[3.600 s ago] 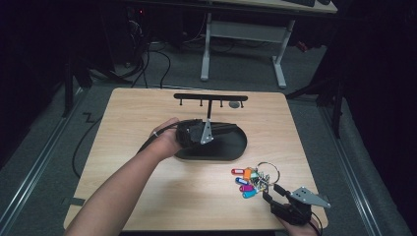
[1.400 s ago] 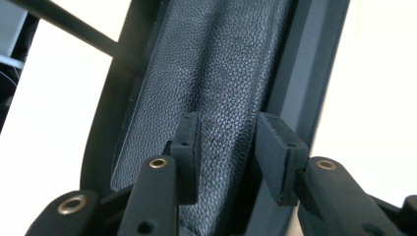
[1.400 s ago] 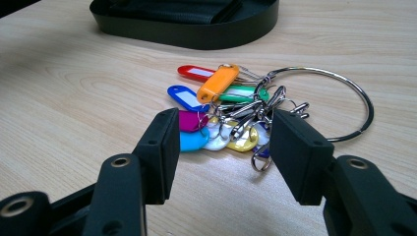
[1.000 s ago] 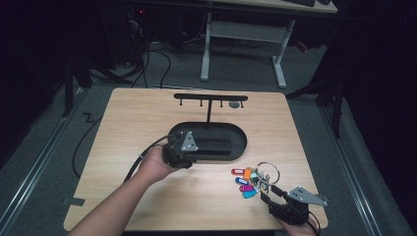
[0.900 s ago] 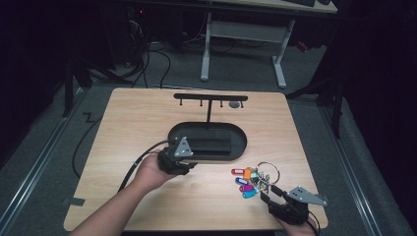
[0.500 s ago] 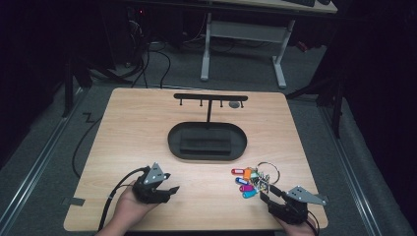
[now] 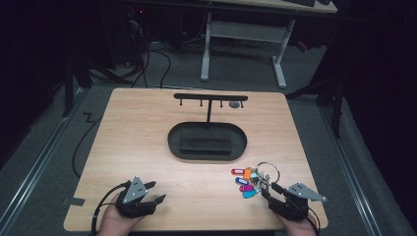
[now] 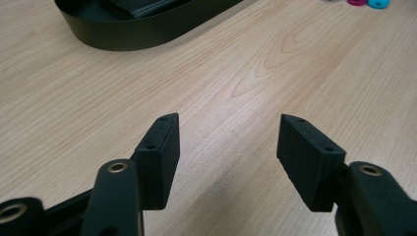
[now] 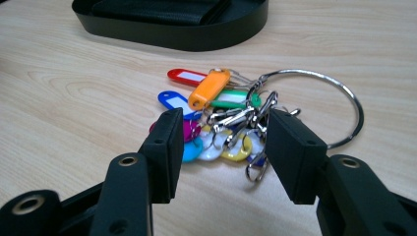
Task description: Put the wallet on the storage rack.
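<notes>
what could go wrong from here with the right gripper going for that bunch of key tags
1. The right gripper is open, its fingers either side of the loose key tags; closing may catch one tag or clip while the rest dangle or slip out.
2. The big ring lies outside the fingers and could swing or snag the hook rack on lifting.
3. The bunch lies flat, so the fingers may scrape the table.
</notes>
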`<action>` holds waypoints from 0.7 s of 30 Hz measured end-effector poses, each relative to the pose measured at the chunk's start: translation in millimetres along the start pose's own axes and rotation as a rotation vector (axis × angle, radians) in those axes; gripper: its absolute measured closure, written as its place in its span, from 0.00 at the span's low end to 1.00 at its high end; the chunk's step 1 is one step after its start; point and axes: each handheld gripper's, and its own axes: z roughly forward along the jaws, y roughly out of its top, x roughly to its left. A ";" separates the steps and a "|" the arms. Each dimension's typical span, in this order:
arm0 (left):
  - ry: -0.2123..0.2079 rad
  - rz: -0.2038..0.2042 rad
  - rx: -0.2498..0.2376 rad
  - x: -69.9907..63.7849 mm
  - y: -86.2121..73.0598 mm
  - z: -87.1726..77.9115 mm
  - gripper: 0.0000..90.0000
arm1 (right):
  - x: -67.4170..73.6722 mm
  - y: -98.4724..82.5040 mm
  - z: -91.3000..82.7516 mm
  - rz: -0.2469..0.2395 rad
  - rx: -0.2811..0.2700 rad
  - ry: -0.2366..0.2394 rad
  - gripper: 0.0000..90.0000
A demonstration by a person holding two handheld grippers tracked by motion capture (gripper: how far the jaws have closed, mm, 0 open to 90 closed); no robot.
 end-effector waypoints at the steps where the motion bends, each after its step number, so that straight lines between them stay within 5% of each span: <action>1: -0.012 -0.004 -0.003 -0.3 -0.3 0.6 0.47 | 2.0 4.2 1.2 -0.012 0.016 -0.004 0.55; 4: -0.049 -0.008 -0.020 -4.7 -3.9 5.5 0.50 | 7.5 18.6 7.8 -0.067 0.085 -0.032 0.56; 8: -0.073 0.018 -0.003 -11.0 -3.9 10.2 0.48 | 8.2 32.1 20.4 -0.072 0.178 -0.054 0.55; 9: -0.068 0.047 -0.005 -15.6 -2.5 10.0 0.48 | 6.1 39.3 30.7 -0.059 0.230 -0.061 0.55; 18: -0.109 0.097 -0.019 -25.5 -2.0 10.1 0.47 | -0.2 76.1 73.7 -0.020 0.420 -0.097 0.58; 21: -0.131 0.142 -0.009 -28.7 -4.5 12.1 0.47 | -2.5 89.3 83.9 0.007 0.484 -0.101 0.60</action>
